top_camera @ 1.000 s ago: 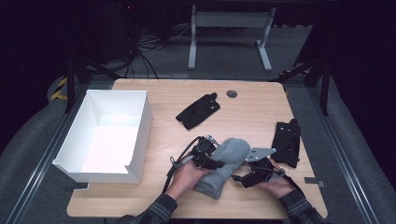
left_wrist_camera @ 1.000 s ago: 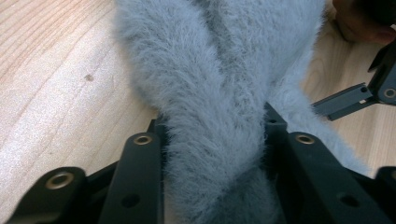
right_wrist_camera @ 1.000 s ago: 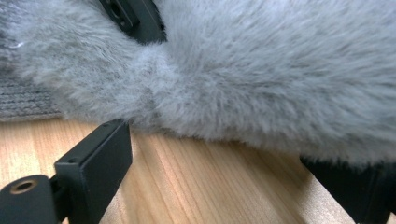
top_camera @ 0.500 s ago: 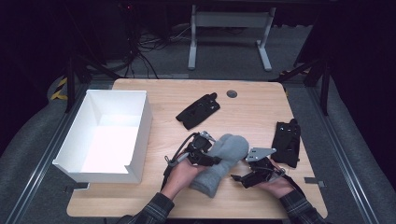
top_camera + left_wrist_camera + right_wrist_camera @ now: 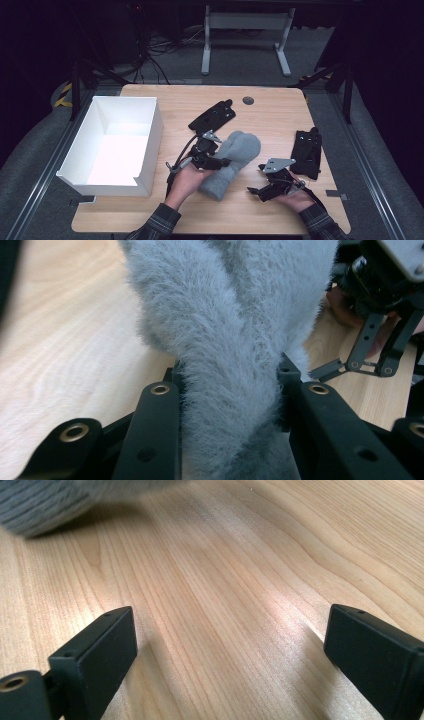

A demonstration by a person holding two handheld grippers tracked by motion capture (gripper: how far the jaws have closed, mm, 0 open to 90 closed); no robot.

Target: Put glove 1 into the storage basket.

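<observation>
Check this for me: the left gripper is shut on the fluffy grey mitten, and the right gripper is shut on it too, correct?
Not quite. The left gripper is shut on the fluffy grey mitten, but the right gripper is open over bare wooden table, as the right gripper view shows.

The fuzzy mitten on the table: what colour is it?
Grey mitten; the left gripper view shows it best.

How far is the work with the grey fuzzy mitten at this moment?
Done: the left claw is shut on the grey fuzzy mitten, its jaws pressing the fabric from both sides. In hand: the mitten is gripped near its middle, one end raised. The right claw is open over bare wood. Left: the white box holds nothing visible, so probably the mitten goes there.
</observation>
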